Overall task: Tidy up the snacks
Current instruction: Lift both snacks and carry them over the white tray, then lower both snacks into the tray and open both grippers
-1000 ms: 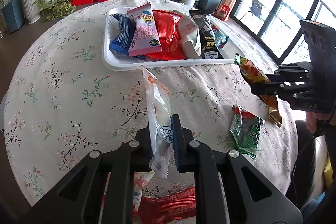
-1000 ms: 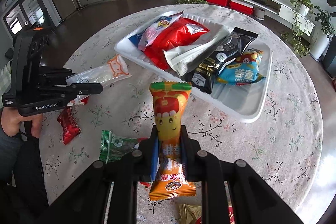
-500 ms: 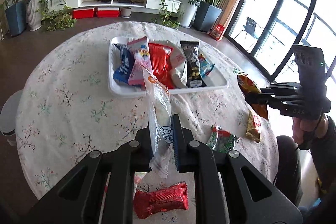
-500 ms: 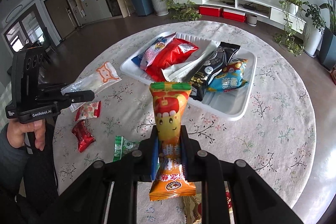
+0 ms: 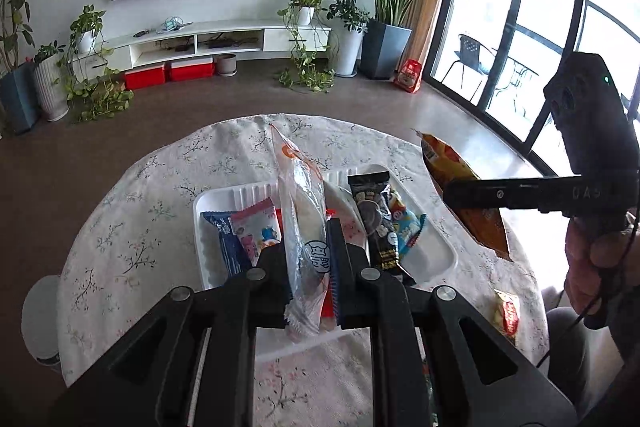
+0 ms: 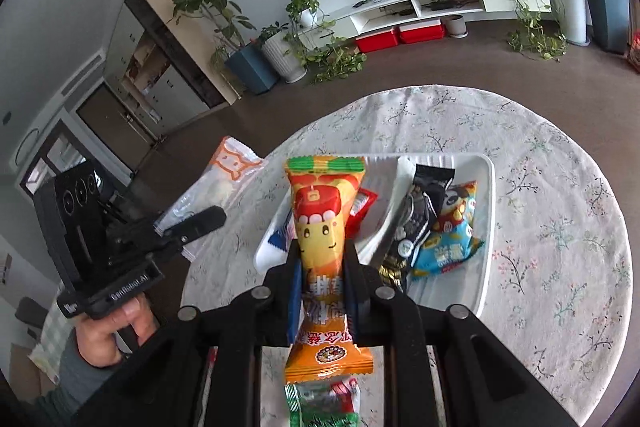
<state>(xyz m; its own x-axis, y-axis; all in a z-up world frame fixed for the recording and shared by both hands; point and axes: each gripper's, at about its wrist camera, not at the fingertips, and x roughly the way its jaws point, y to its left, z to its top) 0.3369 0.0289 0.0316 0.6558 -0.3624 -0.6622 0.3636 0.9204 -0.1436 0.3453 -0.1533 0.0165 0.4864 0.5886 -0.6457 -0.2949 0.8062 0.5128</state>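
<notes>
Left gripper [image 5: 310, 267] clenched on a clear snack pack [image 5: 300, 211], right gripper [image 6: 322, 283] gripped an orange snack pack [image 6: 322, 227], both up over the white tray [image 6: 486, 227] on the flowery surface [image 6: 560, 227]

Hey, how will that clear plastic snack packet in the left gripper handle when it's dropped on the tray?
The clear plastic snack packet stands upright from the closed left gripper, so probably fairly stiff and light. Its glossy film looks slippery; it may slide off packets piled in the white tray.

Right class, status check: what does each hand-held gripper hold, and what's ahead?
Left hand-held gripper shut on clear snack pack. Right hand-held gripper shut on orange snack pack. Both raised over white tray, already crowded.
</notes>
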